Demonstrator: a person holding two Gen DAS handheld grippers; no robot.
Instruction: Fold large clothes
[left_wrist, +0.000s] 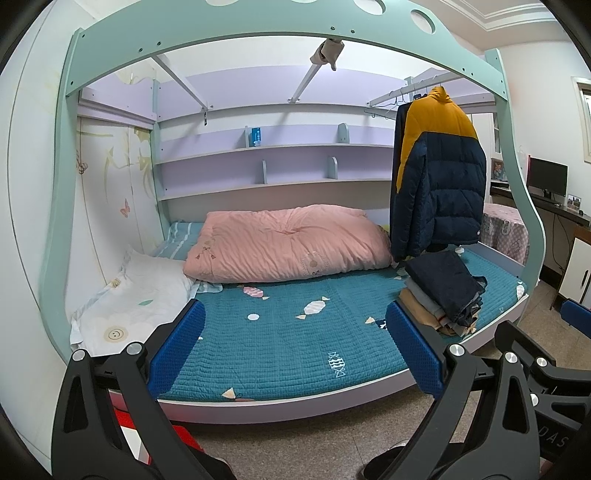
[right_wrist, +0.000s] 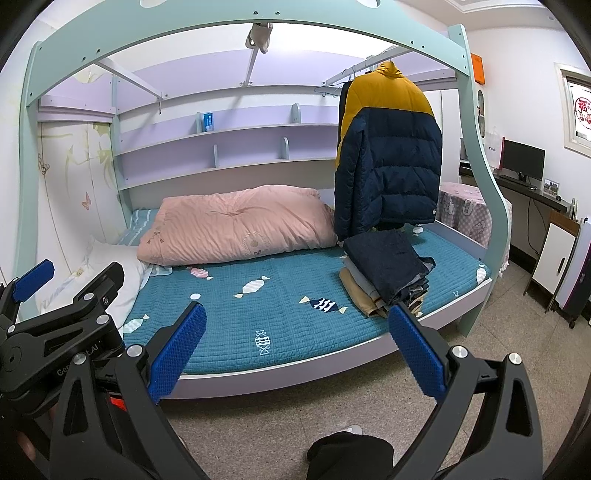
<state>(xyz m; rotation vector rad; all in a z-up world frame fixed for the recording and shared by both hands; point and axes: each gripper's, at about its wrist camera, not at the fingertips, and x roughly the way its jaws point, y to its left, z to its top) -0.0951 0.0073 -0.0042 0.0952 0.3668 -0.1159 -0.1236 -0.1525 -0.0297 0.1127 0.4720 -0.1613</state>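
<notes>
A navy and yellow puffer jacket (left_wrist: 439, 177) hangs on a hanger from the rail at the right end of the bed; it also shows in the right wrist view (right_wrist: 391, 162). Below it a stack of folded clothes (left_wrist: 443, 291) lies on the teal quilted mattress (left_wrist: 280, 339), also seen in the right wrist view (right_wrist: 388, 273). My left gripper (left_wrist: 295, 350) is open and empty, held in front of the bed's near edge. My right gripper (right_wrist: 299, 350) is open and empty, beside the left one, also short of the bed.
A pink duvet (left_wrist: 288, 243) lies along the back of the bed and a white pillow (left_wrist: 136, 295) at its left end. The mint bed frame (left_wrist: 258, 26) arches overhead. A desk with a monitor (right_wrist: 522, 160) and a white cabinet (right_wrist: 554, 254) stand at the right.
</notes>
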